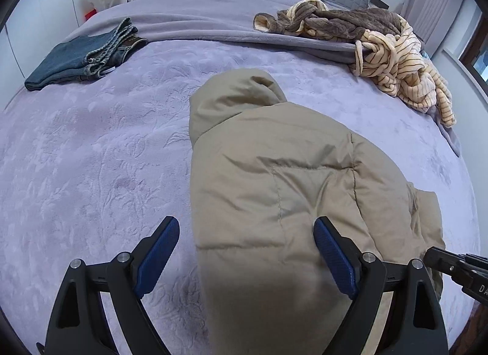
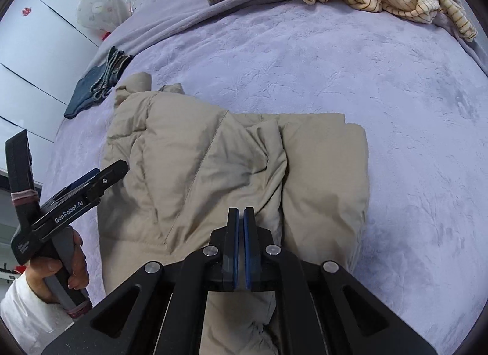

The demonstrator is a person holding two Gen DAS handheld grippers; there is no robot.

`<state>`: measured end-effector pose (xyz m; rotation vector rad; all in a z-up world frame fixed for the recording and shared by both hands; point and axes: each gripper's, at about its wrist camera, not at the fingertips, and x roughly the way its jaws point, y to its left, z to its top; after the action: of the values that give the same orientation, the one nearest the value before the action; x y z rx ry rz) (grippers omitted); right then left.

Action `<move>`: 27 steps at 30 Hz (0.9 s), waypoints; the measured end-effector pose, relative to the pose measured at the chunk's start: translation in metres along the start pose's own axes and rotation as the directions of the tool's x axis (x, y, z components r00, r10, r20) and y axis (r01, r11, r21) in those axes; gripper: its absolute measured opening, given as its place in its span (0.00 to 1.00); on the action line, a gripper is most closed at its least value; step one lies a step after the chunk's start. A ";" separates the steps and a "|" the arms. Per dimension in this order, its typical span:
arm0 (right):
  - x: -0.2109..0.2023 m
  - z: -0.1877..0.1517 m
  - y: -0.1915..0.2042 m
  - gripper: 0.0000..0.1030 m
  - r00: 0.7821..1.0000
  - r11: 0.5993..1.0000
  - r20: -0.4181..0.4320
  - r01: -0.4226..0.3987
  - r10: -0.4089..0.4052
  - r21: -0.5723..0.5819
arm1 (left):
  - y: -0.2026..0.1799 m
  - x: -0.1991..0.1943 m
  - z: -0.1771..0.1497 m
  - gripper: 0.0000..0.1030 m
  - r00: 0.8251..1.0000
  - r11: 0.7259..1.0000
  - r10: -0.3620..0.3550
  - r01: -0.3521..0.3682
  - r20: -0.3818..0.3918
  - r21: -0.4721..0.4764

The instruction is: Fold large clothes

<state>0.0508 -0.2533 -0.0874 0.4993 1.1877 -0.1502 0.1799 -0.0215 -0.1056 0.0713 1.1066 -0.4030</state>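
With the jacket (image 2: pixel 231 165) half folded on the bed (image 2: pixel 411 104), the next fold wants two firm holds.
Left hand-held gripper (image 1: pixel 246 251) hangs wide apart over the near hem, holding nothing; right hand-held gripper (image 2: pixel 241 233) has its fingers pressed together just above the fabric, and I can't tell whether any cloth is caught between them. My read: the left should bite deep into that puffy hem, both lifting together so the padding doesn't slide or spring back. It's a tan quilted jacket, lying lengthwise mid-bed, hood (image 1: pixel 241 92) at the far end, one side doubled over into a thick bunched ridge. Folded jeans (image 1: pixel 82 62) and a striped pile (image 1: pixel 402 65) sit well apart.
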 end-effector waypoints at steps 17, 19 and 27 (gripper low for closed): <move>-0.029 -0.099 0.011 0.03 0.992 0.997 -0.126 0.029 -0.020 0.068 | 0.009 -0.093 -0.103 0.88 0.991 0.999 -0.015 0.021 -0.131 0.045; -0.034 -0.106 0.012 0.03 0.992 0.996 -0.120 0.037 -0.026 0.085 | 0.011 -0.099 -0.107 0.88 0.989 0.999 -0.021 0.027 -0.144 0.043; -0.051 -0.131 0.020 0.03 0.994 0.988 -0.092 0.068 -0.055 0.141 | 0.014 -0.117 -0.117 0.88 0.987 0.995 -0.049 0.060 -0.150 0.075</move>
<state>-0.0722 -0.1842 -0.0717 0.6013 1.2849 -0.2705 0.0397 0.0537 -0.0582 0.1427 1.2410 -0.4968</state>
